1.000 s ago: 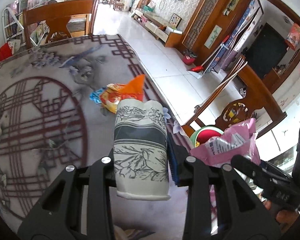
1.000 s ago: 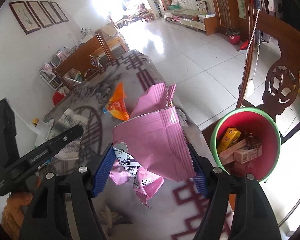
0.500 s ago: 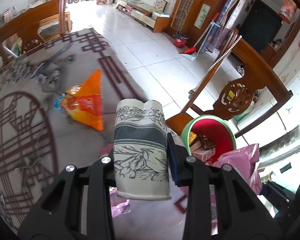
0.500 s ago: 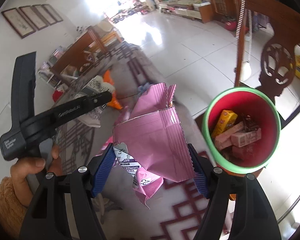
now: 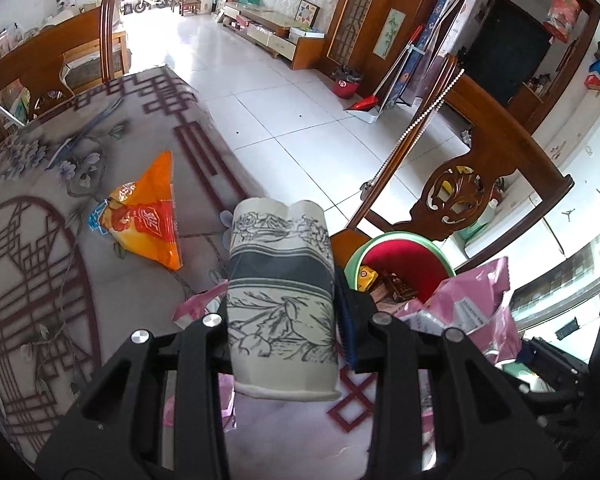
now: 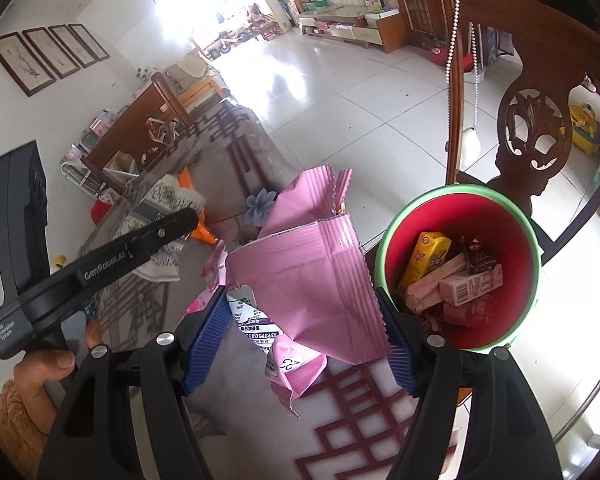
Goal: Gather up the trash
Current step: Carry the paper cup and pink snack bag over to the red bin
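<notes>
My left gripper (image 5: 284, 344) is shut on a paper cup (image 5: 280, 300) printed with grey ink flowers, held over the table's right edge. My right gripper (image 6: 300, 340) is shut on a torn pink wrapper (image 6: 312, 276), its blue pads pressing both sides. A red bin with a green rim (image 6: 460, 216) stands on a chair seat just right of the pink wrapper and holds several cartons and wrappers. In the left wrist view the bin (image 5: 404, 256) lies just right of the cup, with the pink wrapper (image 5: 476, 308) beyond it. An orange snack bag (image 5: 148, 216) lies on the table.
The table (image 5: 28, 264) has a grey cloth with dark red line patterns. A carved wooden chair (image 6: 540, 128) stands behind the bin, and another chair (image 5: 52, 68) at the table's far end. A pink scrap (image 5: 196, 304) lies under the left gripper. White tiled floor spreads to the right.
Both grippers have moved right toward the bin with their loads still held. The bin now shows larger and closer in both views, and the orange bag has slid left.
</notes>
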Tool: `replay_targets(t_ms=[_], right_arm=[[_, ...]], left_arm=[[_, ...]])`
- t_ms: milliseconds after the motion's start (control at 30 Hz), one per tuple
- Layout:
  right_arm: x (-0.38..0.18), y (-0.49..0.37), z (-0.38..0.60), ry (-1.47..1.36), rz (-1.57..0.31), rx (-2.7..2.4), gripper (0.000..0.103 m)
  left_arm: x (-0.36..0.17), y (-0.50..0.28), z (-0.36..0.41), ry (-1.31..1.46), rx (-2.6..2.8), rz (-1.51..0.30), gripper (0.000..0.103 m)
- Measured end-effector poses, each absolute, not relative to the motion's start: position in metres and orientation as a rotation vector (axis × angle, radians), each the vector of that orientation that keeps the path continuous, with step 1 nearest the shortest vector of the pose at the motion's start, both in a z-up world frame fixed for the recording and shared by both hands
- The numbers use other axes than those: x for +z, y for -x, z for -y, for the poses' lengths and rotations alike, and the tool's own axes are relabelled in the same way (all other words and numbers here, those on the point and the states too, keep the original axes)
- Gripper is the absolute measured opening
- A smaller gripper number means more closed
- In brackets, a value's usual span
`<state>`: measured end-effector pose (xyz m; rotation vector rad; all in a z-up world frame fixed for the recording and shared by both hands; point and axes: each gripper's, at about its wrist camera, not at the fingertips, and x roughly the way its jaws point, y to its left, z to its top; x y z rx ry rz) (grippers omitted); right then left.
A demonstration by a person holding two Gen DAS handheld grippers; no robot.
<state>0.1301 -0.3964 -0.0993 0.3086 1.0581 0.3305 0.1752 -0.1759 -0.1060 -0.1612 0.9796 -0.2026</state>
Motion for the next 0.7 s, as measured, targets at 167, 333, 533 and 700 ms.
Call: replay_targets(t_ms=[167,333,533,700], right_arm=[[-0.099,-0.133,0.410,-0.318,-1.049,0.298,0.068],[-0.097,-0.138,0.429,-0.330,-1.038,0.256,0.068],[-0.095,-0.145,0.456,-0.336,-1.023,0.211,0.068],[-0.090,-0.151,0.485,-0.337,-0.999,0.167,0.068]], left_arm=[[-0.111,-0.178,0.178,0.165,-0.206,-0.992,0.033],[-0.112,-0.181,0.189,0.165,-0.225,-0.994,0.033],[-0.118,-0.189,0.208,0.167,-0.254,-1.006,0.033],[-0.124,-0.199,0.235,0.160,-0.310,-1.027,0.033]])
